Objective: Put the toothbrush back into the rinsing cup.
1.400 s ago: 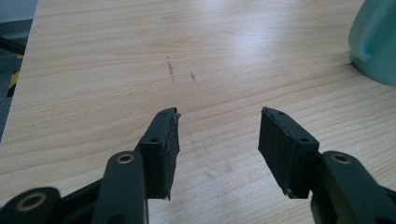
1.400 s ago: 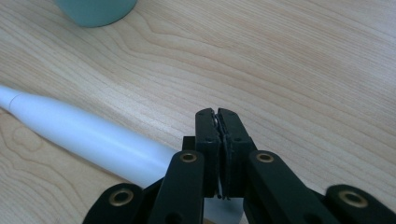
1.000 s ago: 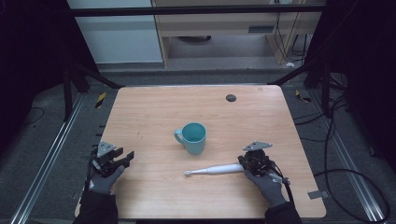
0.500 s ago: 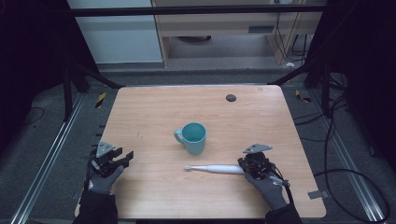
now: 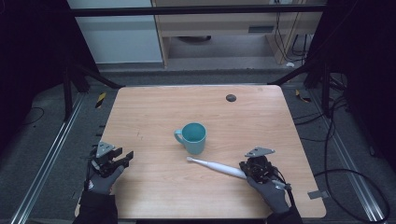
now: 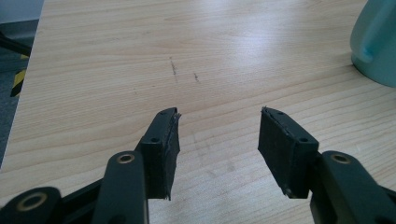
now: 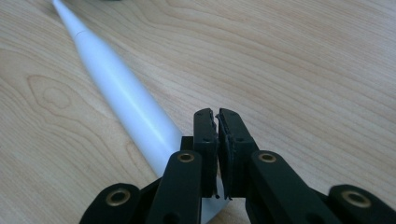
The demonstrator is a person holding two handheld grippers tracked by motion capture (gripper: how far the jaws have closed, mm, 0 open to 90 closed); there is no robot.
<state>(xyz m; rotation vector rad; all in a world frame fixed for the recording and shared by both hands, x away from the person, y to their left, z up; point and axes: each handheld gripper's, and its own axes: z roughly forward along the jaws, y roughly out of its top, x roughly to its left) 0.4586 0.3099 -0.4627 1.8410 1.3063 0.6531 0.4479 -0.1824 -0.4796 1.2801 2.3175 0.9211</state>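
The right gripper (image 5: 252, 169) rested low on the worktop (image 5: 154, 107) with its jaws brought together, nothing visible between the pads. In the right gripper view (image 7: 217, 122) the white toothbrush (image 7: 119, 100) lay flat on the wood just to the left of the closed jaws, its thick handle end running down beside and under the left jaw and its thin neck pointing away, ahead and to the left. It could not be told whether the handle end touched the gripper body. The jaws did not enclose the handle; the tool sat alongside it, not around it.

In the high view the toothbrush (image 5: 217, 166) stretched from the right gripper toward the teal mug (image 5: 193, 137), its slim tip ending just short of the mug's base. The mug stood upright, opening up and handle turned toward the left gripper's side, well ahead of both grippers. That arrangement suggested the brush was meant for the mug, its narrow end already aimed that way.

The left gripper (image 5: 122, 157) hovered near the worktop's edge, jaws apart and empty (image 6: 219, 116), with bare wood ahead of it and the mug (image 6: 376, 44) far forward to its right. It appeared to be idle, possibly positioned to steady the mug.

A small dark disc (image 5: 230, 97) sat far beyond the mug.
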